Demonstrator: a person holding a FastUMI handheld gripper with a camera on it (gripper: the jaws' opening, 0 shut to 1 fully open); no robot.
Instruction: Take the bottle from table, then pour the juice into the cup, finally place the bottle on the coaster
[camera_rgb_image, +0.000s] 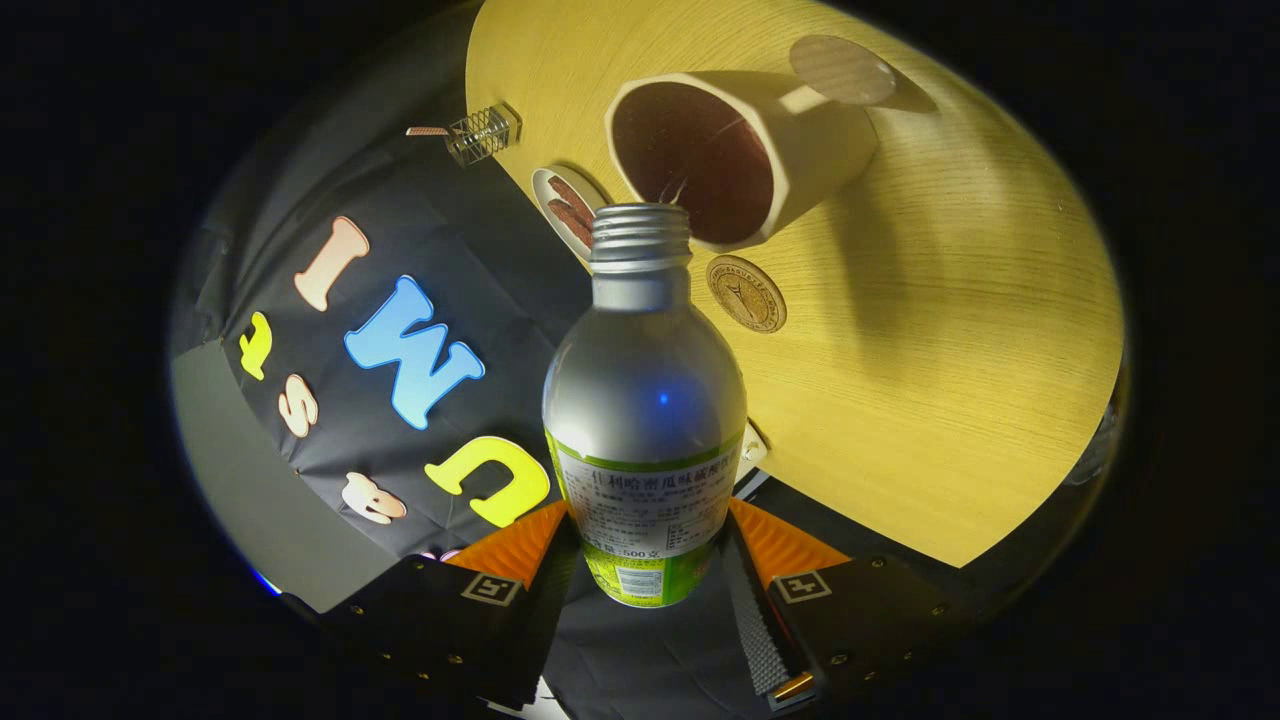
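Gripping one silver bottle (644, 400) by its labelled lower body, my jaws (645, 560) are clenched on it from both sides, and its uncapped threaded neck points ahead toward the one pale cup (800, 150) beyond. I see the whole view rolled sideways, so the wooden counter (950, 380) stands like a wall and the cup's dark mouth faces the bottle's neck. I count one round coaster (746, 293) on the counter just beside the neck, one small plate (566, 208) of brown sticks behind it, one wire holder (482, 133) near the counter's edge, and one grey disc (842, 70) past the cup.
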